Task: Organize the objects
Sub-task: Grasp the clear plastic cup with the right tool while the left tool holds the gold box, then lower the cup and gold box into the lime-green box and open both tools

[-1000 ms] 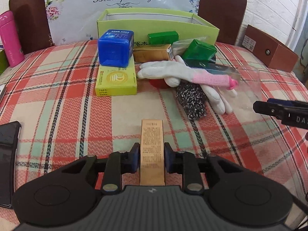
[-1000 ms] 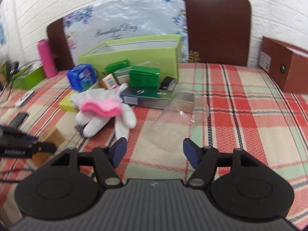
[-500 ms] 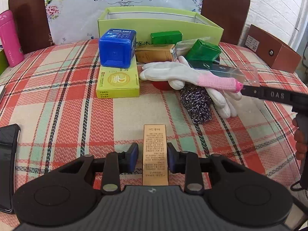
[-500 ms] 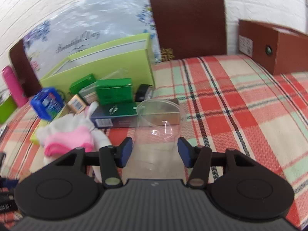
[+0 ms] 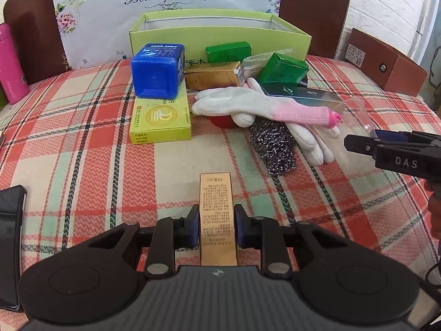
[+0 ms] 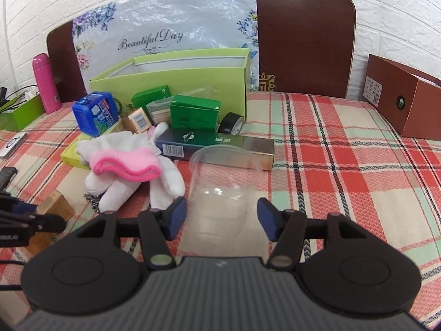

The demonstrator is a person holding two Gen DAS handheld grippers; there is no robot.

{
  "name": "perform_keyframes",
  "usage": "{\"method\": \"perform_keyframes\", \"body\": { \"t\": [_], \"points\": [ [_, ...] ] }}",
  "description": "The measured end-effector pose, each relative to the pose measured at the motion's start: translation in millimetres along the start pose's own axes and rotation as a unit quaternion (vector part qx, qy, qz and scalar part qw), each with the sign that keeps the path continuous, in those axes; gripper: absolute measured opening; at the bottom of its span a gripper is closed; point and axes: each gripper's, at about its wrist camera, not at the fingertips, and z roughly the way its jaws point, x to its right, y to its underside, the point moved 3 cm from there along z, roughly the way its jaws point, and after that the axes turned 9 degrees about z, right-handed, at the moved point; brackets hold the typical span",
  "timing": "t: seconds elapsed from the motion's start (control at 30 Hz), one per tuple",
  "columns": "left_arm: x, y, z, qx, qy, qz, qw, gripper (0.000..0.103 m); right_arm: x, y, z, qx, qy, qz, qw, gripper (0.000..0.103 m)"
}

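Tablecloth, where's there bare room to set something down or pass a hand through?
Free: the plaid tablecloth between the brown box and the clear cup, and the strip between the yellow box and the black phone. Crowded: in front of the green tray, where boxes, the white glove and the steel scrubber pile together.

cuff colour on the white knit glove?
Pink. The white knit glove has a pink ribbed cuff, clearest in the right wrist view.
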Motion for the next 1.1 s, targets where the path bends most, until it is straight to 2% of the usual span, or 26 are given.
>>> {"method": "perform_keyframes", "body": {
  "t": [0.3,0.37,0.6,0.7,0.87,0.97,1.1],
  "points": [
    [3,0,2,0.001,0.000,0.012,0.9999,0.028,1,2,7,-0.008,0.006,0.009,1.000,0.061],
    [3,0,1,0.002,-0.001,0.007,1.0000,0.025,1,3,9,-0.013,0.003,0.008,1.000,0.052],
    [-1,-13,-14,0.026,0.011,0.002,0.9996,0.025,-1,-2,-8,0.002,-0.015,0.005,1.000,0.048],
    [0,-35,-29,0.059,0.016,0.020,0.9979,0.025,-3,-17,-21,0.026,-0.023,0.000,0.999,0.048],
    [-6,-86,-45,0.117,0.002,0.038,0.9924,0.025,-13,-55,-33,0.067,-0.052,-0.014,0.996,0.048],
    [-15,-119,-47,0.144,-0.007,0.042,0.9887,0.025,-20,-80,-29,0.082,-0.069,-0.018,0.994,0.048],
    [-33,-162,-34,0.158,-0.037,0.034,0.9861,0.025,-27,-116,-8,0.092,-0.084,-0.015,0.992,0.048]
  ]
}}
